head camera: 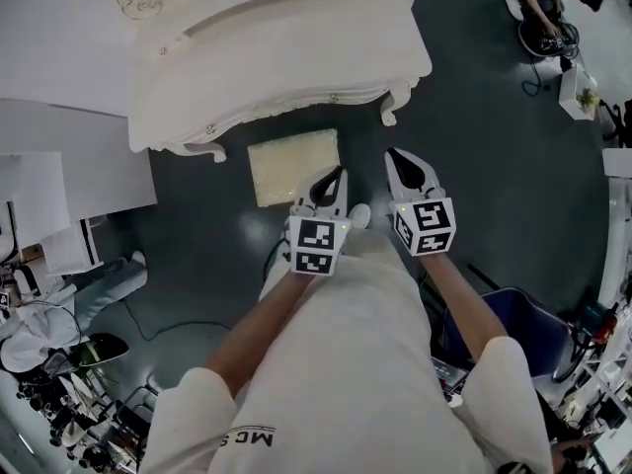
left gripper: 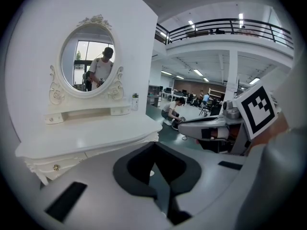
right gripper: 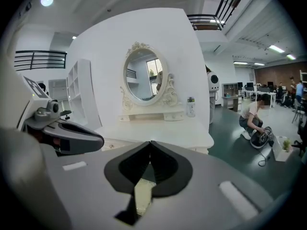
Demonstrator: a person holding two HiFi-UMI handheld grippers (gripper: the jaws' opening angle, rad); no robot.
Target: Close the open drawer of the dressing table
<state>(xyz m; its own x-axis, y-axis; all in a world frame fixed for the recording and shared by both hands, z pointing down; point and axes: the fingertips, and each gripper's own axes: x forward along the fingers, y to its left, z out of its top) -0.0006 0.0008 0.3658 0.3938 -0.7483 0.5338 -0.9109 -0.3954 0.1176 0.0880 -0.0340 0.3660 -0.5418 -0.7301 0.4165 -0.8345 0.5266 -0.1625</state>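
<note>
the drawers (left gripper: 60,165) of the ornate white dressing table (head camera: 276,57) at the top look shut, so nothing seems left; my left tool (head camera: 339,173) and right tool (head camera: 393,155) are clenched, empty.

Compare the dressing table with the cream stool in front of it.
The dressing table is white, with carved trim and curled legs; the cream stool is a plain yellowish rectangle. The dressing table is far wider; the cream stool is much smaller and stands just off its front edge. Both are pale and stand on the same dark floor.
</note>
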